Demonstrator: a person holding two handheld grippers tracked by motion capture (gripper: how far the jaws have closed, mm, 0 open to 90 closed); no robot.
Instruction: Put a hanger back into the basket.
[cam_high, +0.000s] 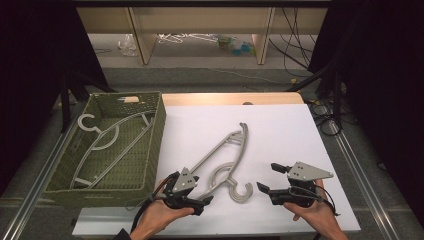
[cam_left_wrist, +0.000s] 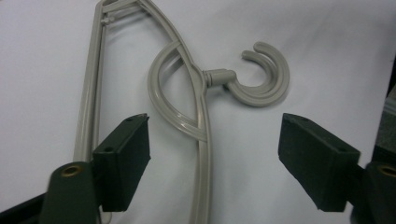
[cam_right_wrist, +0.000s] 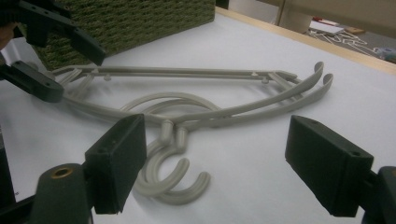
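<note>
Two grey hangers (cam_high: 227, 155) lie stacked on the white bench (cam_high: 280, 130), near its middle, hooks toward the near edge and arms running far and right. The left hand-held gripper (cam_high: 197, 192) sits at the hangers' near left end, jaws wide apart around a hanger arm without pressing on it. The right hand-held gripper (cam_high: 267, 177) rests near right of the hooks, jaws open and holding nothing. A green woven basket (cam_high: 155, 145) at the bench's left holds another hanger (cam_high: 107, 135).
</note>
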